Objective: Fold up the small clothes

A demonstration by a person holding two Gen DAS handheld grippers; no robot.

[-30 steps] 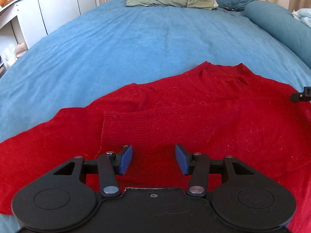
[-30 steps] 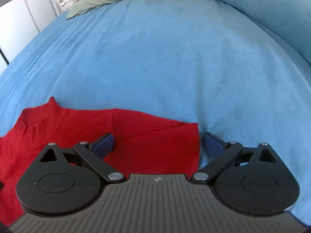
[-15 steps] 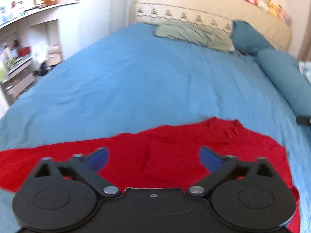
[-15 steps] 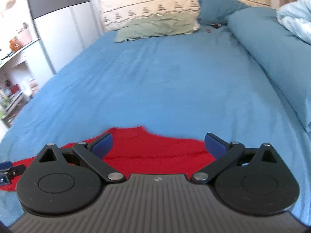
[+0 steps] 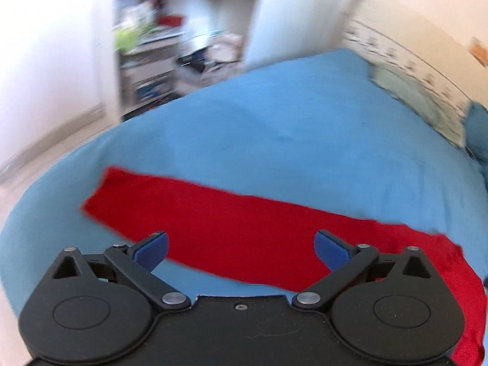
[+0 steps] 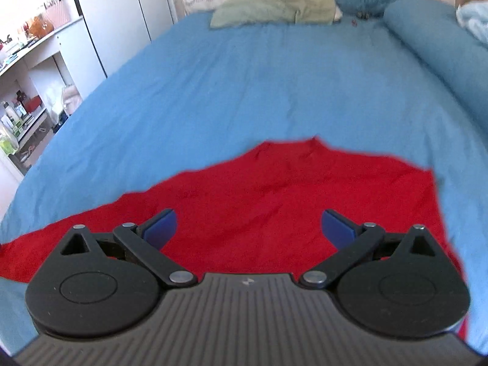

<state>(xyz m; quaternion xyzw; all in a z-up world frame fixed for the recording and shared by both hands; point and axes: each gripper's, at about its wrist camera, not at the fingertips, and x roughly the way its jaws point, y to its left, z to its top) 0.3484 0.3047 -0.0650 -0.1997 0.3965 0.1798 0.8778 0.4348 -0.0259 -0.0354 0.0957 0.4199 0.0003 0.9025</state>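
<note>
A red knit sweater [image 6: 274, 195] lies flat on the blue bed. In the left wrist view its left sleeve [image 5: 189, 210] stretches out to the left, cuff toward the bed's edge. My left gripper [image 5: 241, 251] is open and empty, raised above the sleeve. My right gripper [image 6: 248, 227] is open and empty, held above the sweater's body, with the neckline [image 6: 311, 145] ahead of it.
The blue bedspread [image 6: 259, 76] runs far ahead. A green pillow [image 6: 271, 10] and blue bolster [image 6: 427, 33] lie at the headboard. White shelves with clutter [image 5: 170, 48] and a wardrobe [image 6: 122, 24] stand left of the bed. The bed's left edge [image 5: 61, 158] drops to the floor.
Both grippers lifted away from the sweater. The left gripper opened wider and swung left toward the outstretched sleeve; the right gripper moved left over the sweater's body.
</note>
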